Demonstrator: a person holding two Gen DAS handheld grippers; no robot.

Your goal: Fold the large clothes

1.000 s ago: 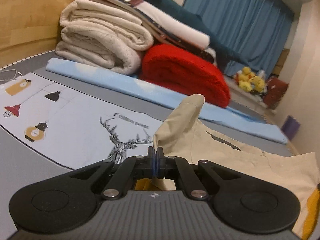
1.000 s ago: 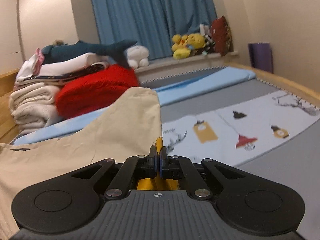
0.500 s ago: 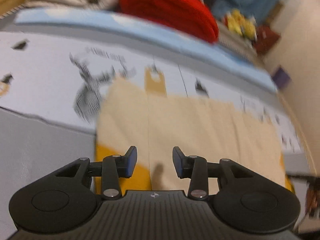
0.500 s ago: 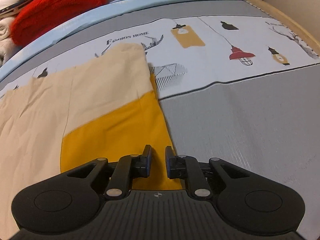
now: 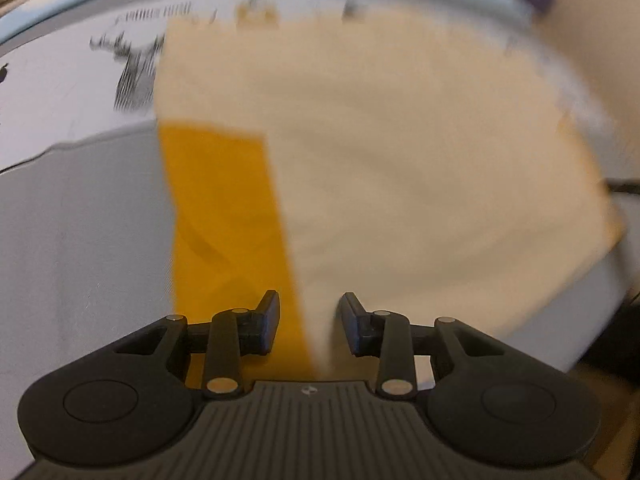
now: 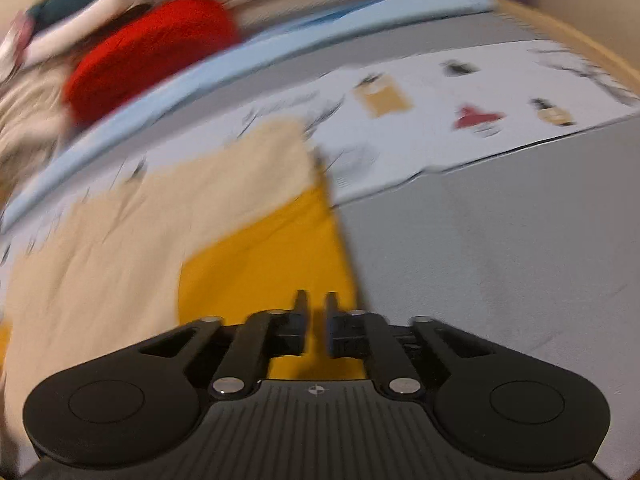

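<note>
Grey bedspread (image 5: 80,220), garment (image 5: 400,160) flat (blurred), tongs (image 5: 308,322) apart

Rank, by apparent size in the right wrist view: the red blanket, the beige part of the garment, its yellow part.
1. beige part, largest.
2 and 3. yellow part and red blanket look similar; the blanket lies farther off and is blurred, so unranked.

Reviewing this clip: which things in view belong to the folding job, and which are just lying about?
Job: beige-and-mustard garment; left tongs; right tongs.

Lying about: red blanket; printed sheet; light blue mat; cream bedding stack.
</note>
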